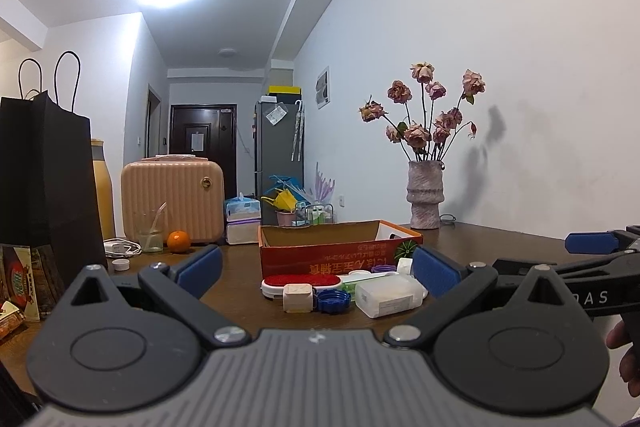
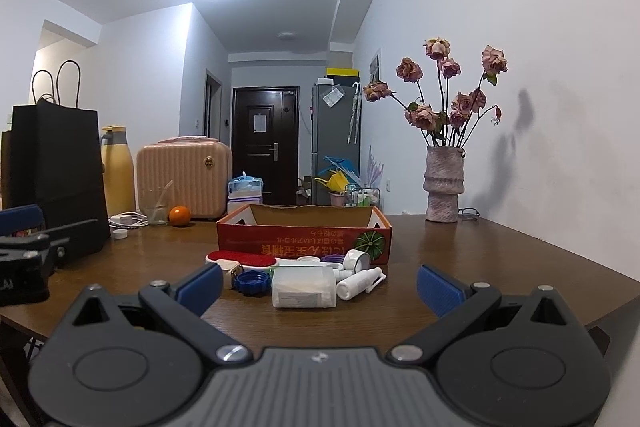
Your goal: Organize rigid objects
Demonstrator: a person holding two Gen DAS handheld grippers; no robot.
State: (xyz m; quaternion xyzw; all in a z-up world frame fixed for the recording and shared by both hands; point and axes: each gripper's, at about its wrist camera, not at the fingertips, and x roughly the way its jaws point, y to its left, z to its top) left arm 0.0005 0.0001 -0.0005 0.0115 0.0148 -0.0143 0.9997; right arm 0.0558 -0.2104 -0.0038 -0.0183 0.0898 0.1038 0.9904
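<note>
Both claws, left claw [image 1: 316, 273] and right claw [image 2: 320, 287], gape wide and empty over the counter [image 2: 460, 251]. Clutter [image 2: 304, 279] lies bunched before the box [image 2: 304, 239]; grabbing one piece could easily knock its neighbours, especially the round bottle [image 2: 360, 281].

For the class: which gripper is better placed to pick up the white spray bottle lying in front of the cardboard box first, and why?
Probably the right gripper: open, and the white spray bottle lies at the pile's right end, clear in its view. From the left gripper, the white rectangular container hides it.

Bare table [image 2: 460, 251] lies right of the clutter; the cardboard box [image 2: 304, 237] blocks directly behind.
</note>
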